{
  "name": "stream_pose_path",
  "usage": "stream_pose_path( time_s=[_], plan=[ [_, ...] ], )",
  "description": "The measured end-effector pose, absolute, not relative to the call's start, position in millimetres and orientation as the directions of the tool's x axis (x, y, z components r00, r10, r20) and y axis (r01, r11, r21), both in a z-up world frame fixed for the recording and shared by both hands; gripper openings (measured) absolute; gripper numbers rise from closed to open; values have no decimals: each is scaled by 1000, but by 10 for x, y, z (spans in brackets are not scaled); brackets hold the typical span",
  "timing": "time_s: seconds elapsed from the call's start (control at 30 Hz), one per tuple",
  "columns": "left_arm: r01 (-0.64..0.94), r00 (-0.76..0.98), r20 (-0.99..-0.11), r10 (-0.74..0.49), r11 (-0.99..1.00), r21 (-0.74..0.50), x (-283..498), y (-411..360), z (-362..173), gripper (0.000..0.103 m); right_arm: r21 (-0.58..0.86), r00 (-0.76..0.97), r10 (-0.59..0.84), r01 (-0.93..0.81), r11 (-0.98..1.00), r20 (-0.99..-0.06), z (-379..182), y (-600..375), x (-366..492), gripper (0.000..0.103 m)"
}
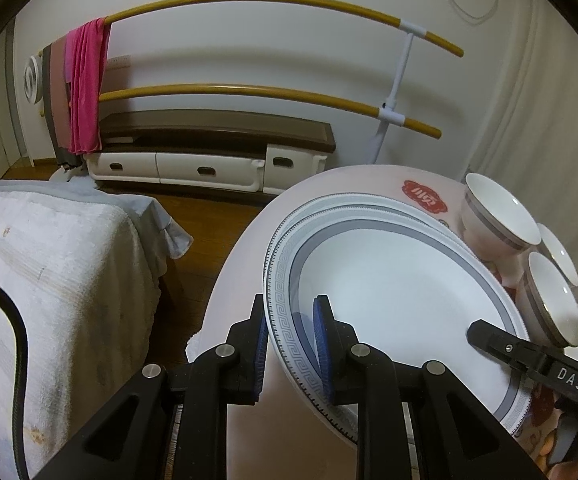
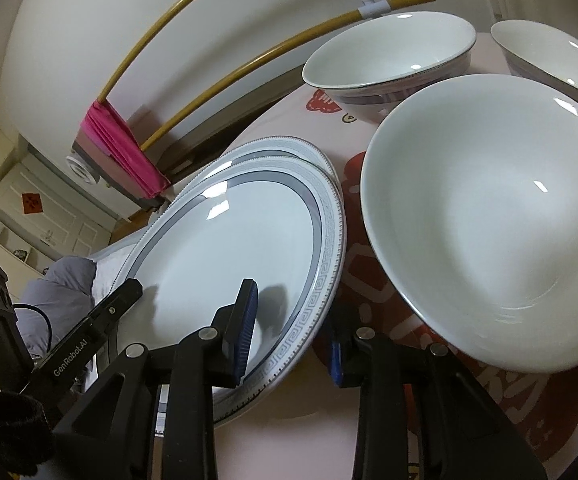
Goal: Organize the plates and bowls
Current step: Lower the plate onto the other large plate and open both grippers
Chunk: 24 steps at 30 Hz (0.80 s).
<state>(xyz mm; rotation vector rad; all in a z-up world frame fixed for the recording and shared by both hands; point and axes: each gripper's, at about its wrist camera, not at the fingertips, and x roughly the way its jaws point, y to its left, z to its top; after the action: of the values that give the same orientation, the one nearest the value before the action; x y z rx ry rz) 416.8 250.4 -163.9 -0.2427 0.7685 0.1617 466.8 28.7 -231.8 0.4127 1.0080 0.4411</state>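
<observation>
Fingers [image 1: 323, 344] of the left gripper [image 1: 289, 344] straddle the near rim of the top plate [image 1: 401, 280], apparently pinching it; right gripper [image 2: 293, 320] fingers [image 2: 245, 320] likewise bracket that plate's opposite rim, one pad above, one below, contact unclear. Plate sits on a second plate [image 2: 313, 152] on the pink bench [image 1: 349, 184]. Three white bowls [image 2: 489, 216] stand just beside the stack.
</observation>
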Motion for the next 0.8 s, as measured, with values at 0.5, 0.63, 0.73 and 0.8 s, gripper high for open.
stream_pose_path(
  time_s=[0.5,0.63,0.73,0.8],
  plan=[
    [-243,711,-698,86,961,-129,4127,2450,-1638,20,552,485,563,-183,813,-668,-2388,251,4654,27],
    [-250,701,-706,99,962,-113,4123,2420,-1633,22,542,496,558,-194,818,-665,-2385,253,4649,27],
    [-251,702,-704,105,962,-106,4122,2394,-1624,22,546,498,563,-198,814,-660,-2391,241,4643,27],
    [-252,701,-704,111,963,-100,4119,2376,-1625,23,548,498,566,-199,812,-657,-2394,235,4645,27]
  ],
)
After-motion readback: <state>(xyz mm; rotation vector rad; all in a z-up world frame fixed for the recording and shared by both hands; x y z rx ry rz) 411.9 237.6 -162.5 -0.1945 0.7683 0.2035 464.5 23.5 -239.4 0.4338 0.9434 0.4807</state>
